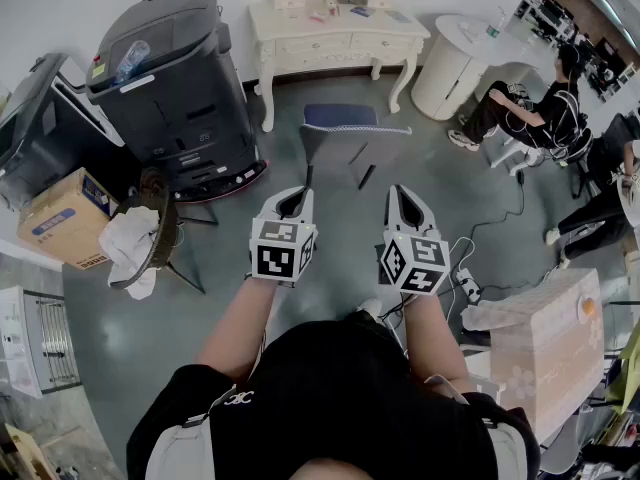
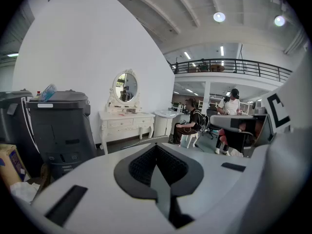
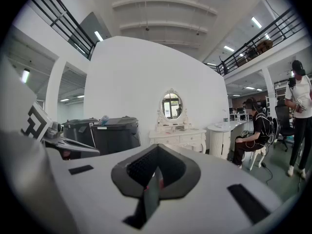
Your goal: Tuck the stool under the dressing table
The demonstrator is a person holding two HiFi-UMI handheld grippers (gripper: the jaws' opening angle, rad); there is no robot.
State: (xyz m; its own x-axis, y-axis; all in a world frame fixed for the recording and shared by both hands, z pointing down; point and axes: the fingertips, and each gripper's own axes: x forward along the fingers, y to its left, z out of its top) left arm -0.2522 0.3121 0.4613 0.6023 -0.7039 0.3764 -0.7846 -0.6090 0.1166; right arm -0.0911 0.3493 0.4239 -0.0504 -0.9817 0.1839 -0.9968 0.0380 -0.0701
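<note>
The white dressing table (image 1: 330, 38) with an oval mirror stands against the far wall; it also shows as the dressing table (image 2: 127, 123) and the dressing table (image 3: 178, 135) in the gripper views. The stool (image 1: 345, 128), with a blue-grey seat and dark legs, stands on the floor in front of it, out from under the top. My left gripper (image 1: 292, 196) and right gripper (image 1: 403, 194) are held side by side short of the stool, touching nothing. The left gripper (image 2: 156, 152) and the right gripper (image 3: 155, 162) are both shut, with nothing between the jaws.
A large black machine (image 1: 170, 78) stands left of the dressing table, with a cardboard box (image 1: 65, 213) and a small chair holding white cloth (image 1: 140, 238) nearer. At right are a round white table (image 1: 460, 58), a seated person (image 1: 530, 113), floor cables (image 1: 465, 278) and a pale box (image 1: 550, 343).
</note>
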